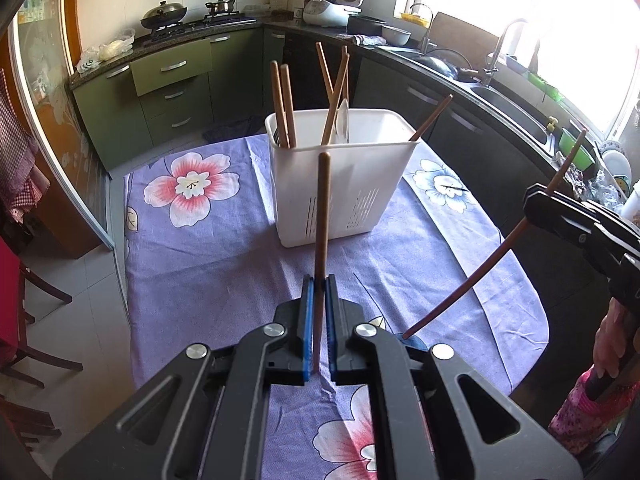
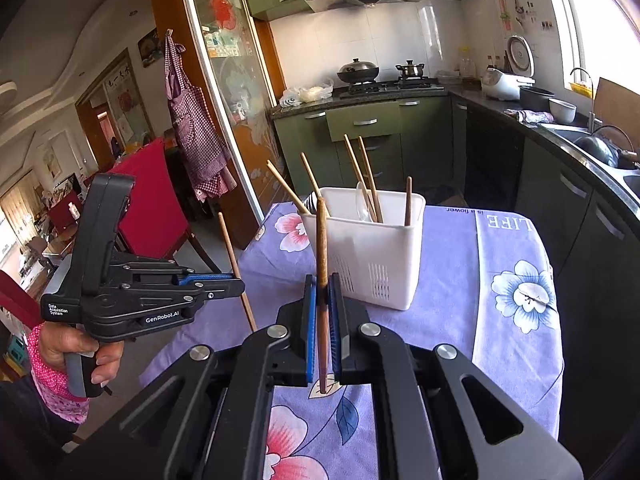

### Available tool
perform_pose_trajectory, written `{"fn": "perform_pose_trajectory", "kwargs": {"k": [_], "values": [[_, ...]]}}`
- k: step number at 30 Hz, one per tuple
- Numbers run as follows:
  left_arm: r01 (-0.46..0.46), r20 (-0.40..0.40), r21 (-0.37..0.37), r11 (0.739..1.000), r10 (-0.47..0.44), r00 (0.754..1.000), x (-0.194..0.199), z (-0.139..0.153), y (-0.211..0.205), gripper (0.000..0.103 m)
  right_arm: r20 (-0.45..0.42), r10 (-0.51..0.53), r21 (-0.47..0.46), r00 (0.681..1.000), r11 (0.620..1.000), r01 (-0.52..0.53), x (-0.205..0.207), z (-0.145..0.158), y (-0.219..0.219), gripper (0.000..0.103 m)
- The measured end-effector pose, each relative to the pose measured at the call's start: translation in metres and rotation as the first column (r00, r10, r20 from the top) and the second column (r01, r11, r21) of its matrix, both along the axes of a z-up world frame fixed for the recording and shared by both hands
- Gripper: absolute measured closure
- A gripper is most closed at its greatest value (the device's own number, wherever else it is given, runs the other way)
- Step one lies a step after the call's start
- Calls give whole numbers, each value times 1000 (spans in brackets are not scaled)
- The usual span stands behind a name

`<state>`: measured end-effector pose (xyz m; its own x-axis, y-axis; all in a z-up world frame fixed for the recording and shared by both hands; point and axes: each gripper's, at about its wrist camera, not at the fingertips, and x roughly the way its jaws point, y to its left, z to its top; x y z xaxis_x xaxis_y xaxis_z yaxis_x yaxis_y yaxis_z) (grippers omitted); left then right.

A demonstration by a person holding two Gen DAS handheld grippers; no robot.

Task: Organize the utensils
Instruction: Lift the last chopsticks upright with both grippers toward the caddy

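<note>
Chopsticks are clamped, one in each gripper: the left gripper (image 1: 319, 286) and the right gripper (image 2: 322, 285) are both closed on a brown wooden chopstick (image 1: 322, 216), held near upright above the desk (image 1: 192, 264). The white holder (image 1: 344, 184), already stocked with several chopsticks, lies ahead of both jaws, seemingly nearer the right.

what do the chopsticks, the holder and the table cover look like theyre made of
Chopsticks: likely wood, brown, matte, faint grain.
Holder: plastic, white, smooth, with moulded vent slots.
Table cover: woven fabric, purple floral print, creased.
</note>
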<state>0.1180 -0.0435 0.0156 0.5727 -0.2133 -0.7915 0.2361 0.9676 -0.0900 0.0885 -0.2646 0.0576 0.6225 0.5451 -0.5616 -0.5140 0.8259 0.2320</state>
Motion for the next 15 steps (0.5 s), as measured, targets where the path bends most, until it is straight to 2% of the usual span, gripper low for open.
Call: {"fn": "perform_pose_trajectory", "kwargs": {"k": [7, 15], "values": [[41, 52, -34, 999, -39, 998, 10, 36, -10, 97, 36, -3, -5, 999, 1000, 3, 16, 32, 5, 96], [92, 179, -22, 996, -86, 980, 17, 104, -38, 97, 100, -29, 10, 995, 1000, 29, 36, 81, 4, 96]]}}
